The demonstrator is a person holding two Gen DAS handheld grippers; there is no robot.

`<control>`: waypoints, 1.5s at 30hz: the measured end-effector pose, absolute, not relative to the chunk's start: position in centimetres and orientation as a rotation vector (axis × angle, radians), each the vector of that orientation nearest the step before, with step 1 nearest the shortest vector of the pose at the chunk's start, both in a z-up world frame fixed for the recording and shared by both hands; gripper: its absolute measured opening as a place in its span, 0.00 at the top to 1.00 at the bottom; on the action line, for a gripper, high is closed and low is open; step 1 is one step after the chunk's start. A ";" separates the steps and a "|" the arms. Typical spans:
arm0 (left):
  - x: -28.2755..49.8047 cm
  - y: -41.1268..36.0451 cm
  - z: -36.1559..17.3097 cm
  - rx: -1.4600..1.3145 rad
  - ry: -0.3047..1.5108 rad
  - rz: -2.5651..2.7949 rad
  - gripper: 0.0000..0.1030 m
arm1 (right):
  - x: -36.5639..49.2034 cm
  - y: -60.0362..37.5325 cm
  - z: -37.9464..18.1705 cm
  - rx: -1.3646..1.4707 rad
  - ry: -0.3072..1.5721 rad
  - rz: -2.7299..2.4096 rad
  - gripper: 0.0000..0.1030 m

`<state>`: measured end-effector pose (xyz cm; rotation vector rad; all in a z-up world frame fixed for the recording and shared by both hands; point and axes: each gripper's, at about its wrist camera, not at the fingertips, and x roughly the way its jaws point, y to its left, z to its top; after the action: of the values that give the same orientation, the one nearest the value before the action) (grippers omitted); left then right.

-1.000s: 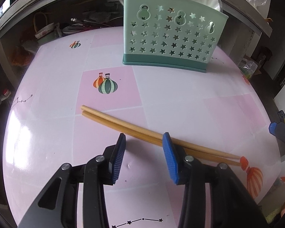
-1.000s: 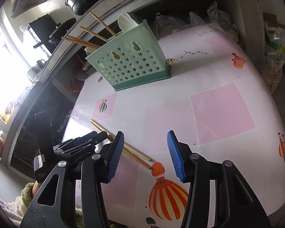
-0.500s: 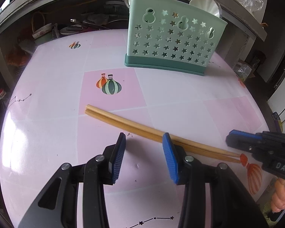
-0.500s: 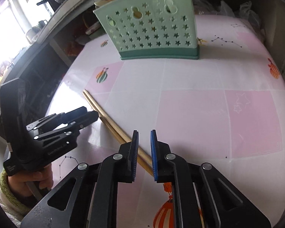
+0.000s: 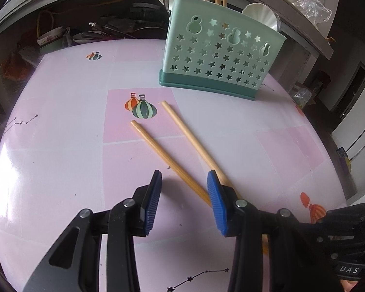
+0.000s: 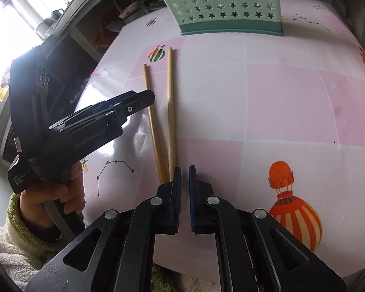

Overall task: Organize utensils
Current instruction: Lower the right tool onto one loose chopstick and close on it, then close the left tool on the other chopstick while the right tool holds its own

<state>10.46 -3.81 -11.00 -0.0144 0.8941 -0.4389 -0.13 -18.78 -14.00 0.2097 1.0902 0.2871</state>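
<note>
Two wooden chopsticks lie on the pink-and-white counter [image 5: 60, 146], splayed apart at their far ends and meeting near the grippers: the left chopstick [image 5: 168, 157] and the right chopstick [image 5: 194, 142], whose far tip sits just beside a printed balloon. The left gripper [image 5: 183, 200] hangs over them with its jaws partly apart, the left chopstick passing between the blue pads untouched. The right gripper [image 6: 185, 194] points at the chopsticks' near ends, its jaws nearly closed with only a thin gap and nothing between them. Behind stands the green star-holed utensil holder [image 5: 221, 56], with more chopsticks and spoons upright inside.
</note>
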 end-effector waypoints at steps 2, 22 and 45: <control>10.1 -3.7 -11.1 0.029 0.880 -0.418 0.64 | -0.1 -18.4 -13.9 0.194 1.090 0.277 0.94; 10.5 -1.5 -10.9 -0.028 0.905 -0.396 0.64 | 3.0 -15.7 -12.7 0.092 1.059 0.282 0.85; 10.5 -5.6 -10.8 0.087 0.961 -0.443 0.61 | 4.9 -18.9 -13.0 0.060 1.024 0.152 0.95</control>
<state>10.52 -5.64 -10.78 0.0865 0.9614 -0.4429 4.88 -18.94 -12.96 0.0599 1.0245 0.1522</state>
